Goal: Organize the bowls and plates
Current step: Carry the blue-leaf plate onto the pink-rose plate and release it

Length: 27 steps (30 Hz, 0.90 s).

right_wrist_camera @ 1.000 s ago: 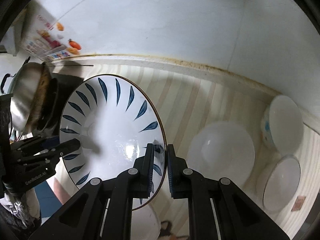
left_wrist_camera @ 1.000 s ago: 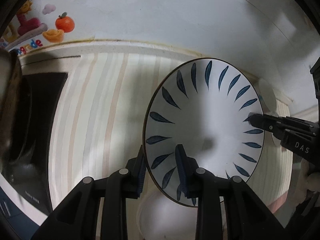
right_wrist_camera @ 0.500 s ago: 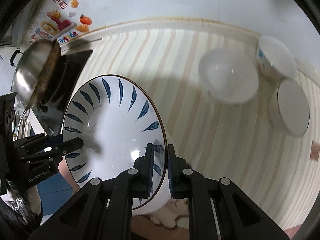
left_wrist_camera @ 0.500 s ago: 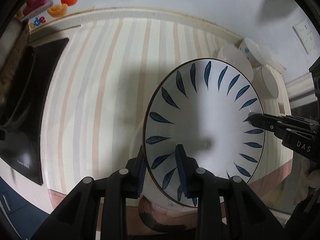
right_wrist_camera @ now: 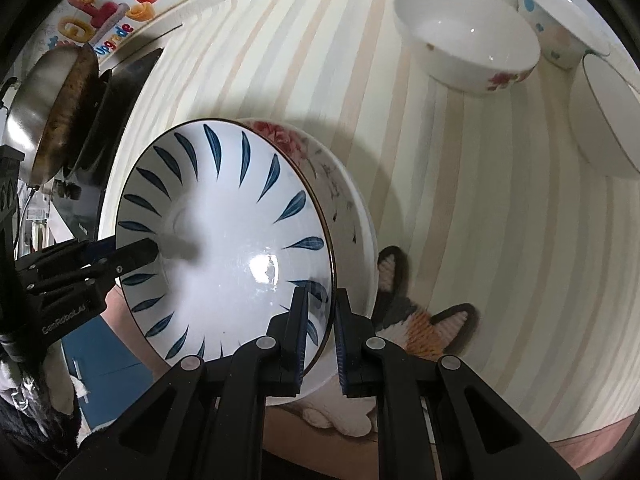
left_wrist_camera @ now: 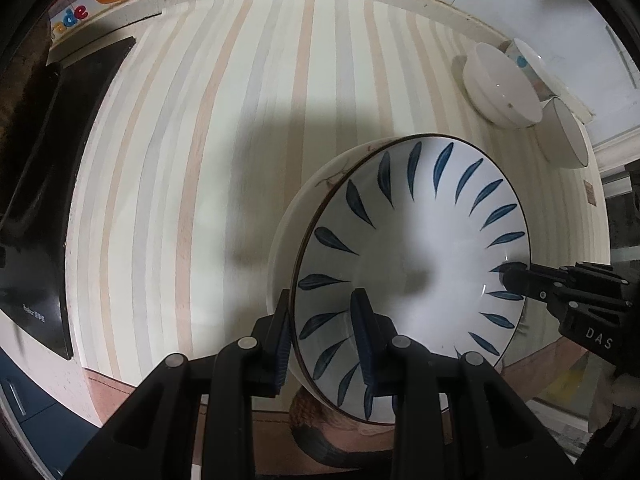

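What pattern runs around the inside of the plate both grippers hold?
Dark blue leaf strokes on white plate, clearest in the right wrist view.

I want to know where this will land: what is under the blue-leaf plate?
Under the blue-leaf plate a white floral dish shows past its edge, on the striped counter. The plate covers most of the dish, so whether they touch cannot be told.

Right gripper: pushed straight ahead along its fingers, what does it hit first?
The right gripper is already clamped on the blue-leaf bowl, so the rim wall comes first; beyond lies the striped counter, depth unclear.
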Motion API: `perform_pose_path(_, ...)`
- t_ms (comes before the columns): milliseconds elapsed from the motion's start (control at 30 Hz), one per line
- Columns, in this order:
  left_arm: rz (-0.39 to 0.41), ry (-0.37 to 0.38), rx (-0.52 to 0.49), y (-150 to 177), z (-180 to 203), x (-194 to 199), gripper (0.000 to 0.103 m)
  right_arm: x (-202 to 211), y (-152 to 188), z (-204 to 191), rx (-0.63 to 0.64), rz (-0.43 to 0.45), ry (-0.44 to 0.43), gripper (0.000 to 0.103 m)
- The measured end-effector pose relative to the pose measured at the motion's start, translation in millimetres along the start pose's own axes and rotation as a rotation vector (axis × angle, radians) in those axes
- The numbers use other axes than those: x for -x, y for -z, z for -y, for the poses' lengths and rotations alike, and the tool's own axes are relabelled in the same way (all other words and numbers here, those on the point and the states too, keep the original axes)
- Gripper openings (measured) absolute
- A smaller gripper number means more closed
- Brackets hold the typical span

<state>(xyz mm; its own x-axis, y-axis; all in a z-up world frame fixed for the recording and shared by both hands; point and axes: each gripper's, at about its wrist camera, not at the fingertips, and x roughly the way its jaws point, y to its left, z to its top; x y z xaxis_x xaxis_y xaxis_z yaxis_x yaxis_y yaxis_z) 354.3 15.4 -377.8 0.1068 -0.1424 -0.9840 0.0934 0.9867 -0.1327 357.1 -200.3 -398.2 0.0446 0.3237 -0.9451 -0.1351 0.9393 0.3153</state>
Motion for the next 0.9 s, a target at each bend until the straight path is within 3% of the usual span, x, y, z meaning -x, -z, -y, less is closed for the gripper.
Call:
perform_pose_path(633, -0.008, -0.024, -0.045, -3.5, 5.2, -9.5, 0.026, -12.1, -6.0, -2.6, -0.04, -0.016, 0.012, 0.014)
perform_pose_path(900, -0.023, -0.004, -0.025, -4.3, 5.1, -12.8, 0.026, -9.1, -2.1, -1.6, -0.102, 0.001, 0.0, 0.02)
